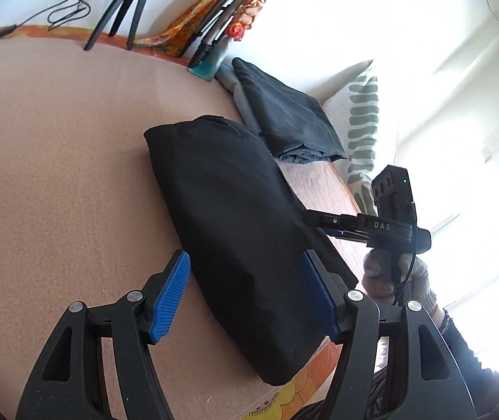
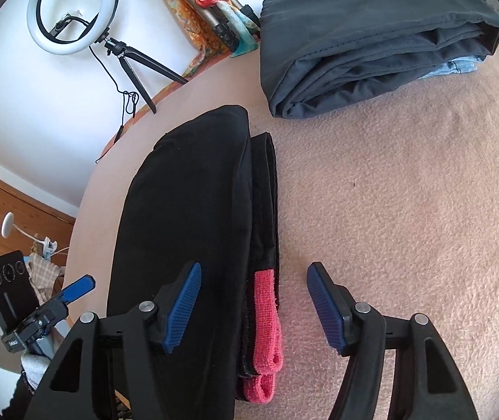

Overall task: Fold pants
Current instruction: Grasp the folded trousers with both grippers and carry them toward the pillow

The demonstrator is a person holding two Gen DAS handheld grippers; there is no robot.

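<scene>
Hovering with both jaws wide and empty, left gripper [image 1: 245, 297] and right gripper [image 2: 254, 306], over the folded black fabric pants [image 2: 186, 217] lying on the pinkish-beige blanket [image 2: 407, 192], apparently final fold done; next, probably smoothing or stacking beside the dark grey folded garment [image 2: 361, 35].

Your left wrist view blows out white at the right – daylight floods in from there. Your right view is evenly lit and sharp, though both bend hard at the dark rims – the black pants [image 1: 235, 231] lose all fold detail.
</scene>
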